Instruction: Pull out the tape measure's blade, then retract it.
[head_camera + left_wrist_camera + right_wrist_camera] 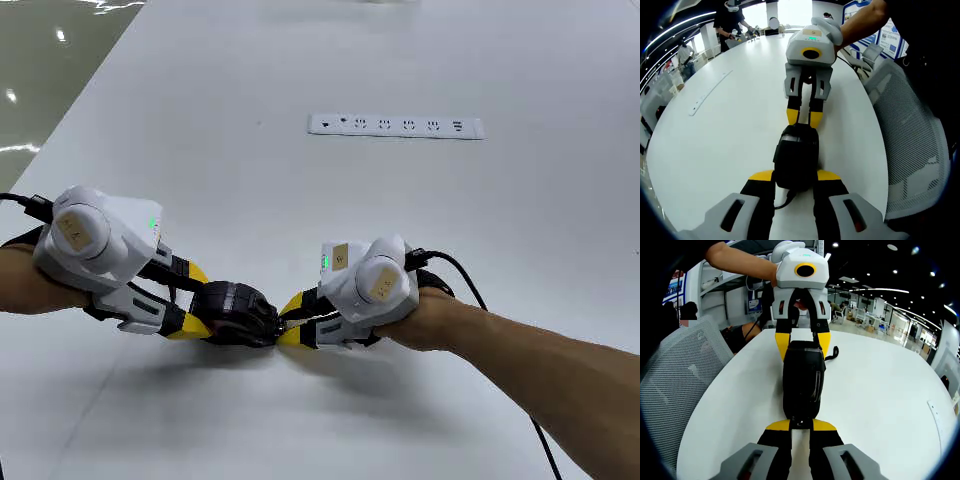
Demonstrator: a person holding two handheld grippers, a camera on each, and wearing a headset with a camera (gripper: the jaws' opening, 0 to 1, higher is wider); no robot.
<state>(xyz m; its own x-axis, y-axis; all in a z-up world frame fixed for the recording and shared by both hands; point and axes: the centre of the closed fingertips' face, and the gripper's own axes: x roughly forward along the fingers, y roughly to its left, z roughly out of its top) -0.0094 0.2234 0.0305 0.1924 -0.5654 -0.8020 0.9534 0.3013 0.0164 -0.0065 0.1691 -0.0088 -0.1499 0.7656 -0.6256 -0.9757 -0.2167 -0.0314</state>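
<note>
White tabletop [480,200] is carrying the work. The left gripper [795,176] is clamping the dark tape measure [235,312] across its case, seemingly bracing it for the pull. Facing it, the right gripper [800,426] is pressing almost together at the case's mouth, apparently nipping the blade's tip. Farther off, a power strip [395,126] is lying idle.

Left hand-held gripper [200,300]: gripped in my left hand, held low, pointing to my right. Its jaws are spread wide and clamped on the sides of the tape measure [238,312].
Right hand-held gripper [290,320]: points left, nose to nose with the other. Its jaws are drawn nearly together, pinching the tape measure's front end.
Left forearm [22,282]: bare, coming in from the left edge.
Right forearm [540,370]: bare, angled in from the lower right.
Right hand [425,320]: wrapped round the back of its gripper.
</note>
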